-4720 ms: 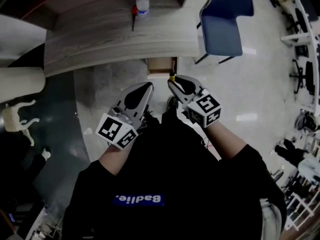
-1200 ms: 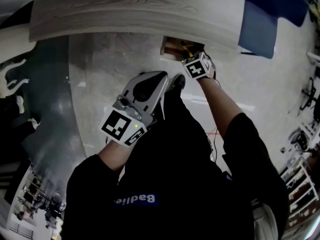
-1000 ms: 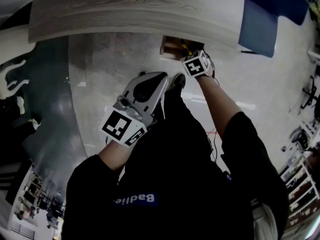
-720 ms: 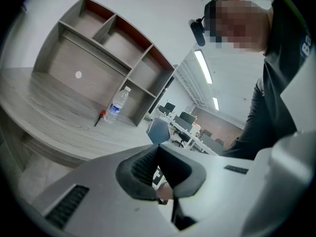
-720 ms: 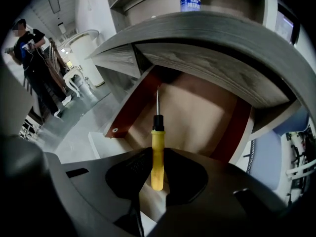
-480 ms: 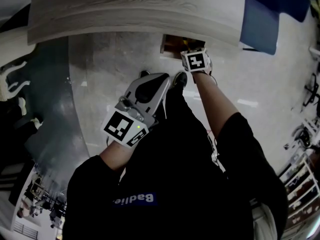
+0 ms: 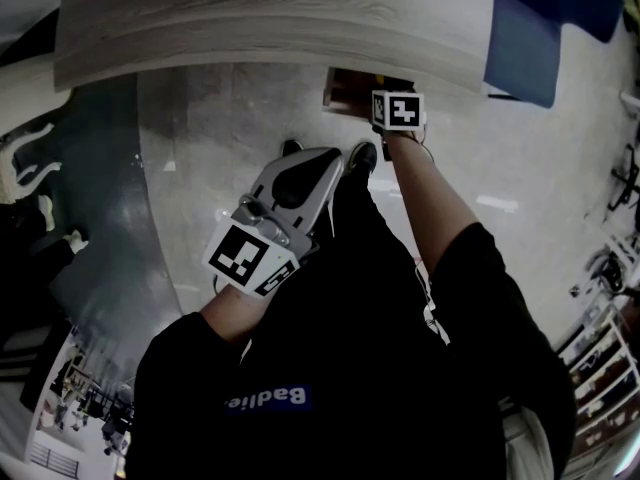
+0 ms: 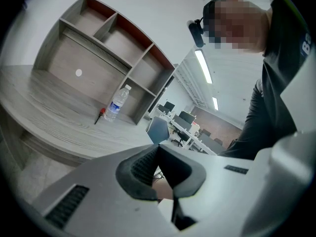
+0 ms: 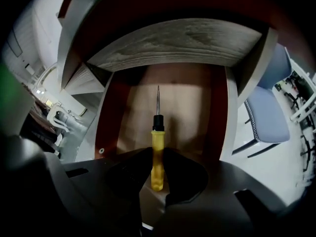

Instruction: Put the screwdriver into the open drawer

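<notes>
Screwdriver (image 9: 157, 142) w/ yellow plastic handle & thin metal shaft is clamped by its handle in right gripper (image 9: 157, 164), tip pointing down into open brown wooden drawer (image 9: 183, 107) under grey wood-grain desk (image 7: 260, 18). Left gripper (image 8: 158, 149) empty, jaws closed tip to tip, near person's waist.

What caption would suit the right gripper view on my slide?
The right gripper holds a yellow-handled screwdriver in its jaws, tip pointing into the open drawer beneath the wooden desk.
</notes>
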Action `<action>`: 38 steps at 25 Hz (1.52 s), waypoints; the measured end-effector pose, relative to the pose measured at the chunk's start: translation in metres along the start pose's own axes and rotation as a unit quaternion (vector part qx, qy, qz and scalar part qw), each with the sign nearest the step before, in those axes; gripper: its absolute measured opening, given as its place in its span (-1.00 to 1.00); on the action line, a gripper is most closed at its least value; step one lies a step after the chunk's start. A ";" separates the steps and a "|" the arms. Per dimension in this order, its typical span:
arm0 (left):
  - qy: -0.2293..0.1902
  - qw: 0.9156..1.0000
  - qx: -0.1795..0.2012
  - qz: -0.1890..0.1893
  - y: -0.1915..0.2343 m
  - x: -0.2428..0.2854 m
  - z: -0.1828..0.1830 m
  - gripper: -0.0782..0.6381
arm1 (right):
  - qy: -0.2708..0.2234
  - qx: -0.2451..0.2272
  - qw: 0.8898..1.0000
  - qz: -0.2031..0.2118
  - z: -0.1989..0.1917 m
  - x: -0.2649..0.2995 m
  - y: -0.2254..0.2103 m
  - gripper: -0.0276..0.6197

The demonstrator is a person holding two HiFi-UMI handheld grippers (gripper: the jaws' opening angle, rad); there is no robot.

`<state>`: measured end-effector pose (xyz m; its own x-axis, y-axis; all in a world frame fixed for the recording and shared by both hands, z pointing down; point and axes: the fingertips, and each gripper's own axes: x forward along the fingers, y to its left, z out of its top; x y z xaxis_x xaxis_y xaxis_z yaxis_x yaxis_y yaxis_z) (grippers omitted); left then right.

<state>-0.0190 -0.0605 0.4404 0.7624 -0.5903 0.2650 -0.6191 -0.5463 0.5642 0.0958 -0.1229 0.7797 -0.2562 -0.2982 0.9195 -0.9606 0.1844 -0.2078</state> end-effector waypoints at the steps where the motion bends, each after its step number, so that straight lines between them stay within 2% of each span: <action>1: 0.000 1.000 0.000 0.000 0.000 0.000 0.000 -0.78 | 0.000 0.006 1.000 -0.001 0.000 0.000 -0.001 -0.62; 5: 0.001 1.000 0.000 -0.001 0.001 0.001 0.001 -0.78 | 0.003 0.027 1.000 -0.003 0.001 0.004 -0.003 -0.62; 19: -0.005 1.000 0.001 -0.001 0.006 0.000 0.007 -0.78 | 0.026 0.037 0.999 -0.031 0.000 0.016 -0.006 -0.62; 24: -0.006 1.000 0.000 -0.001 0.008 -0.003 0.009 -0.78 | 0.024 0.027 0.998 -0.045 0.001 0.016 -0.006 -0.62; 27: -0.006 1.000 0.001 0.002 0.009 -0.005 0.008 -0.78 | 0.017 0.016 0.999 -0.038 0.002 0.018 0.003 -0.61; 29: -0.006 1.000 0.001 0.005 0.011 -0.007 0.008 -0.78 | 0.030 0.012 0.999 -0.041 -0.005 0.018 0.006 -0.60; 35: -0.009 1.000 0.003 0.011 0.017 -0.013 0.010 -0.78 | 0.017 -0.012 0.999 -0.039 -0.001 0.020 0.012 -0.48; 38: -0.010 1.000 0.002 0.009 0.016 -0.015 0.010 -0.78 | 0.020 -0.017 0.998 -0.054 -0.002 0.017 0.007 -0.38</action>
<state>-0.0422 -0.0665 0.4375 0.7470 -0.6119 0.2598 -0.6339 -0.5380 0.5555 0.0847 -0.1246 0.7941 -0.1462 -0.2804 0.9487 -0.9780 0.1850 -0.0960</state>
